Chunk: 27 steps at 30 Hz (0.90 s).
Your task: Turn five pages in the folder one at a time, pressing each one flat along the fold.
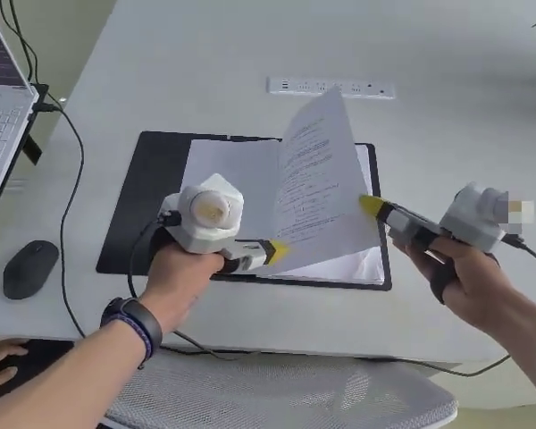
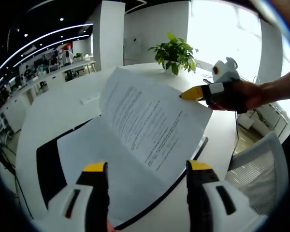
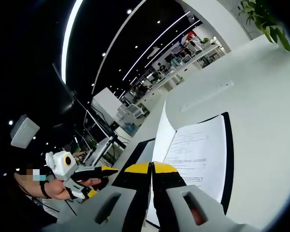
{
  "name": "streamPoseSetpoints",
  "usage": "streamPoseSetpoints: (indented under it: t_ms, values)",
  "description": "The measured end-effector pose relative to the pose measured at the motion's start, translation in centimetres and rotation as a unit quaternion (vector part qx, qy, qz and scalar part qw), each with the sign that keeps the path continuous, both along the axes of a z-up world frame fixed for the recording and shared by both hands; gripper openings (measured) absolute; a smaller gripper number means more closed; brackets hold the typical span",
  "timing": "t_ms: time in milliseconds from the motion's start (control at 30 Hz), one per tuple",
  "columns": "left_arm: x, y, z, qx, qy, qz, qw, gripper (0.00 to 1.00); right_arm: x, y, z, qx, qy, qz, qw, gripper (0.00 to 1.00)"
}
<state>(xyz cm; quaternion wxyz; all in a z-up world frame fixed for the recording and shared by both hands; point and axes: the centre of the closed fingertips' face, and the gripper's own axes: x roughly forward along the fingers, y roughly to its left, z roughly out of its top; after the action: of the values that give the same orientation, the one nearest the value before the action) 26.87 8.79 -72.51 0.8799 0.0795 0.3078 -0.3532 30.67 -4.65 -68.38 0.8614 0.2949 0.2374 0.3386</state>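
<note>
A black folder lies open on the white table with white printed sheets in it. One sheet stands raised over the fold, its text facing right. My right gripper is shut on that sheet's outer edge; in the right gripper view the yellow tips meet on the sheet, seen edge-on. My left gripper hovers at the folder's front edge, just under the raised sheet's lower corner. Its jaws stand open and hold nothing, with the raised sheet ahead of them. The right gripper pinches its far edge.
A white power strip lies behind the folder. A laptop, its cable and a dark mouse sit at the left. A potted plant stands on the table's right end. A mesh chair is below the front edge.
</note>
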Motion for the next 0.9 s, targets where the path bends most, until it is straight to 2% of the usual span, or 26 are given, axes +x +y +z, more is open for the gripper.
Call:
streamPoseSetpoints:
  t_ms: [167, 400, 633, 900]
  values:
    - [0.0, 2.1, 0.9, -0.007, -0.008, 0.02, 0.9997, 0.65, 0.1, 2.6, 2.2, 0.011, -0.027, 0.031, 0.9991, 0.0]
    - [-0.2, 4.9, 1.6, -0.011, -0.013, 0.045, 0.9988, 0.68, 0.3, 6.5, 4.2, 0.017, -0.049, 0.072, 0.9961, 0.0]
    - [-0.9, 7.6, 2.6, -0.012, -0.018, 0.068, 0.9975, 0.69, 0.4, 10.5, 5.0, 0.019, -0.058, 0.111, 0.992, 0.0]
    - [-1.3, 10.4, 3.5, -0.014, -0.024, 0.096, 0.995, 0.7, 0.3, 14.4, 4.8, 0.019, -0.053, 0.148, 0.9873, 0.0]
